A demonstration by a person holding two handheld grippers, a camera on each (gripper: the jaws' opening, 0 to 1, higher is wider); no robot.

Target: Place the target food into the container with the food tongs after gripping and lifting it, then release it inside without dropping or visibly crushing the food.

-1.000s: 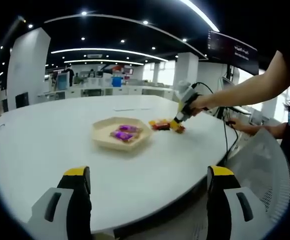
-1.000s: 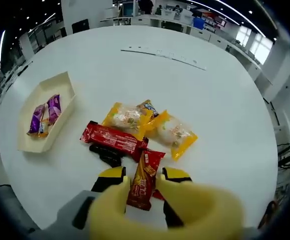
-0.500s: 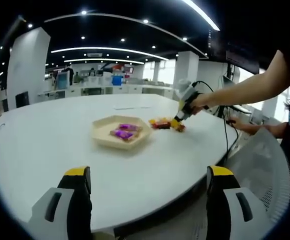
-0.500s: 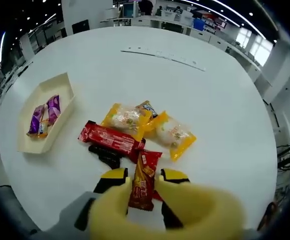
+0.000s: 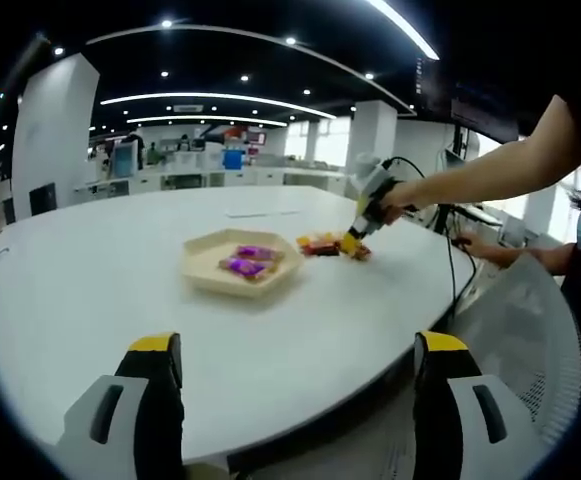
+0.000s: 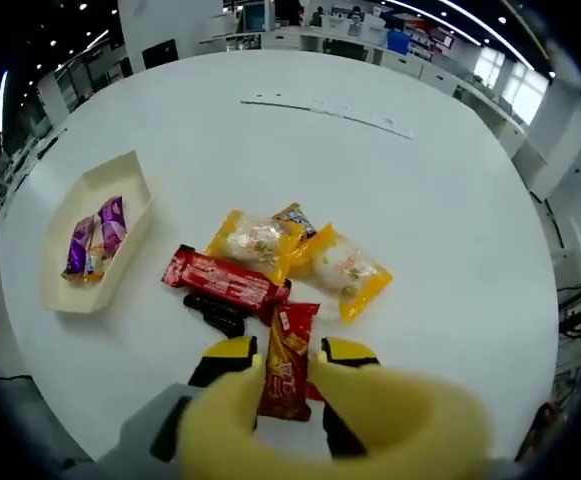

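In the right gripper view, a cream hexagonal tray (image 6: 128, 170) sits at the left of the round white counter (image 6: 420, 180) and holds two purple-wrapped snacks (image 6: 94, 240) lying side by side. Well apart to its right lies a cluster of loose packets: one long red packet (image 6: 225, 280) with one black packet (image 6: 213, 313) just below it, then two yellow packets (image 6: 255, 240) (image 6: 348, 272) with one small dark-printed packet (image 6: 295, 217) wedged between their upper edges. Nearest the camera, one red-and-orange snack packet (image 6: 286, 362) stands lengthwise between the yellow-tipped jaws of the right gripper (image 6: 286, 372), which are closed on its sides; its upper end touches the long red packet. Whether it is off the counter cannot be told.

In the left gripper view, the left gripper (image 5: 300, 375) hangs at the near counter edge, jaws wide apart with nothing between them. Beyond it sits the tray (image 5: 210, 277), then the packet cluster, where a person's hand (image 5: 395, 205) holds the other gripper down.
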